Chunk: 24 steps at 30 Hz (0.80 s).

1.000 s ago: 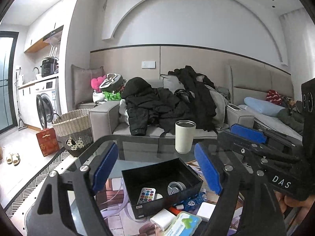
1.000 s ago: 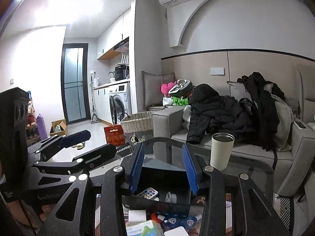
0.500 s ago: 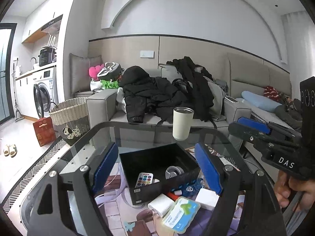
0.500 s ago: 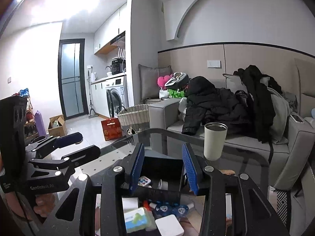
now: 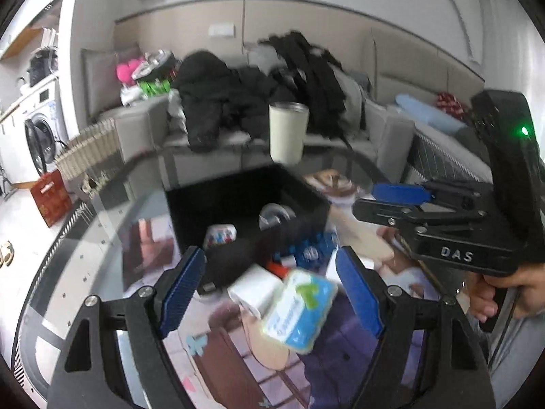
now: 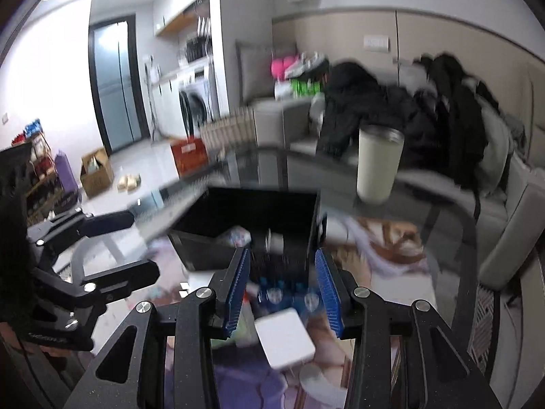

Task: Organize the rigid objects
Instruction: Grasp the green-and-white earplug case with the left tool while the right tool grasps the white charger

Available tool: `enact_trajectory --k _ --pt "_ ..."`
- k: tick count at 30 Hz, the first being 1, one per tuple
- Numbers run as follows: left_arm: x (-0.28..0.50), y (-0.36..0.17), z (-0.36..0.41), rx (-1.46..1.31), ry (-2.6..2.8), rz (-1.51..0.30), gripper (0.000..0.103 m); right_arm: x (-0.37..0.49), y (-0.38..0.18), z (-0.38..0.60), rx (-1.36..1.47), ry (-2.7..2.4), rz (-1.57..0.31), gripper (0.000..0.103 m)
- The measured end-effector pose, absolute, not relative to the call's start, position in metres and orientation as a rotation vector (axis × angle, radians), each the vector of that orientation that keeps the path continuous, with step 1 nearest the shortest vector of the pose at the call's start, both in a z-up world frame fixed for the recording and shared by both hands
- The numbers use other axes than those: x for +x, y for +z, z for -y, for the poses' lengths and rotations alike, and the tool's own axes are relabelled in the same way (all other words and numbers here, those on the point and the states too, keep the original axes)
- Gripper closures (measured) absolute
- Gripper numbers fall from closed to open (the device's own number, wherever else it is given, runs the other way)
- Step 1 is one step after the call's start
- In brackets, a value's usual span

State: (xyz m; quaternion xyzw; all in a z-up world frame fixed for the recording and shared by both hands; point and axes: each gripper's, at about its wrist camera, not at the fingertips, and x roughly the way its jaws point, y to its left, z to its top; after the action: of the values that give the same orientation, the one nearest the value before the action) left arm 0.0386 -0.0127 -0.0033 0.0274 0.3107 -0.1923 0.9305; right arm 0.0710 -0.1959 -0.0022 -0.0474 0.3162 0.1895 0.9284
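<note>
Blue ribbed pads line the jaws of the left gripper point(image 5: 269, 289), and they stand wide apart with nothing held. Below the gap lie a soft pack with a blue and green label point(image 5: 299, 310) and a small white block point(image 5: 253, 291), touching each other on the glass tabletop point(image 5: 102, 238). Both are blurry.

Just past them sits the black open box point(image 5: 306, 191). Inside it are a grey roll of tape point(image 5: 276, 214) and a little white card with coloured dots point(image 5: 219, 233). Against the near wall of the box, a red thing point(image 5: 277, 268) and some blue and white pieces point(image 5: 311, 247) are crowded, too blurred to name.

On the right, a hand point(image 5: 511, 289) holds the right gripper point(image 6: 282, 288). Its jaws are partly open and also hold nothing. Below that gap lies a flat white square block point(image 6: 285, 337), close to the camera, with the blue and white pieces point(image 6: 282, 293) just beyond it and the box point(image 6: 190, 248) behind them. The near wall of the box stands between these jaws and the things inside.

Farther back on the tabletop stands a tall cream cup with a metal rim point(image 5: 287, 133), upright and well apart from the box. Behind it is a grey sofa point(image 5: 143, 126) piled with black coats point(image 5: 231, 102). A woven basket point(image 5: 90, 150) and a red bag point(image 5: 51, 197) are on the floor to the left.
</note>
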Motion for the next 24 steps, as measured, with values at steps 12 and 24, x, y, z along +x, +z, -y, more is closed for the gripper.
enact_trajectory --k 12,24 --pt "0.049 -0.049 0.049 0.174 -0.507 -0.851 0.039 0.094 -0.069 0.194 -0.160 0.370 -0.886 0.062" --pt "0.065 -0.068 0.056 0.192 -0.498 -0.930 0.045 0.103 -0.088 0.192 -0.139 0.429 -0.954 0.062"
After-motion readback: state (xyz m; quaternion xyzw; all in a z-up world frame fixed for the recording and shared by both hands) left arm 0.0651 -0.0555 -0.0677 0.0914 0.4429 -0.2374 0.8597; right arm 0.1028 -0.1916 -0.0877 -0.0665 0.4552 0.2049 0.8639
